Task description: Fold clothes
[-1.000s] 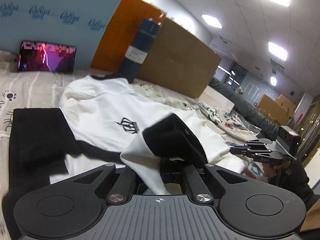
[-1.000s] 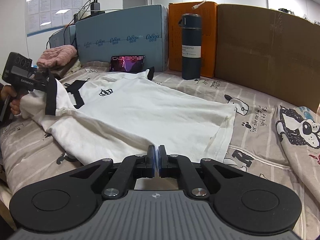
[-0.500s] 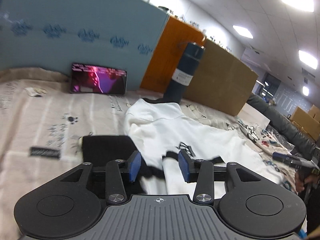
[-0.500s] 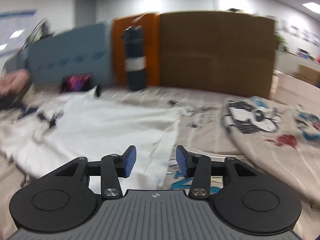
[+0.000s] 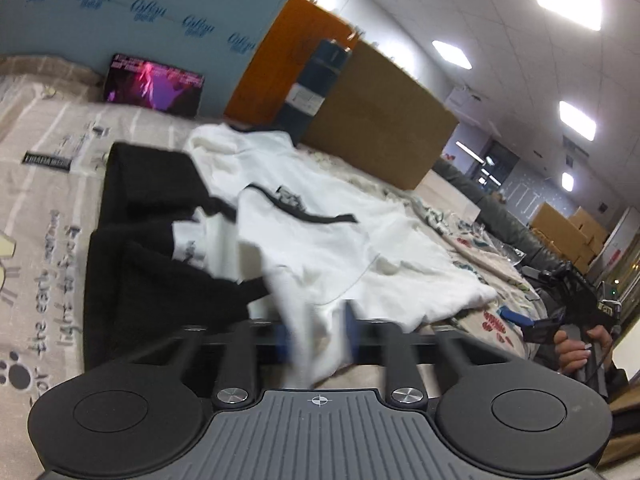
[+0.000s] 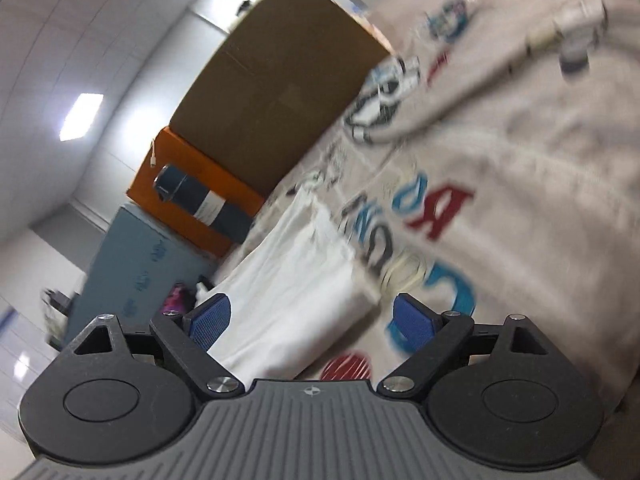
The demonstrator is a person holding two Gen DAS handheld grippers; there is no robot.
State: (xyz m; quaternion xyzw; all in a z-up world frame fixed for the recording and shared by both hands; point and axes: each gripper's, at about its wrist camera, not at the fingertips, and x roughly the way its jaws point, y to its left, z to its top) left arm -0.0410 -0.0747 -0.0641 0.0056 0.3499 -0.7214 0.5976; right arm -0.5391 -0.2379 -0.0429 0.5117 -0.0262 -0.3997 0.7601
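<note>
A white T-shirt (image 5: 320, 240) with black trim lies spread on the printed bedsheet (image 5: 44, 200), one sleeve folded over its chest. My left gripper (image 5: 318, 332) is at the shirt's near edge; its jaws are closing, with a fold of white cloth pinched between the blurred blue pads. In the right wrist view, which is strongly rolled, the T-shirt's hem corner (image 6: 288, 280) lies between the fingers of my right gripper (image 6: 312, 320). Its jaws are opening wide and the pads do not touch the cloth. A hand (image 5: 576, 348) holds that gripper at the far right.
A black garment (image 5: 160, 240) lies left of the shirt. At the back stand a lit phone (image 5: 154, 86), a dark blue bottle (image 5: 316, 88), a blue panel (image 5: 140, 8), an orange box (image 5: 280, 60) and a cardboard box (image 5: 380, 128). A rumpled printed cover (image 6: 520, 200) fills the right side.
My left gripper let go of the black-trimmed sleeve, which now lies on the chest, opened, shifted and closed on the near edge. My right gripper went from shut to wide open and rolled.
</note>
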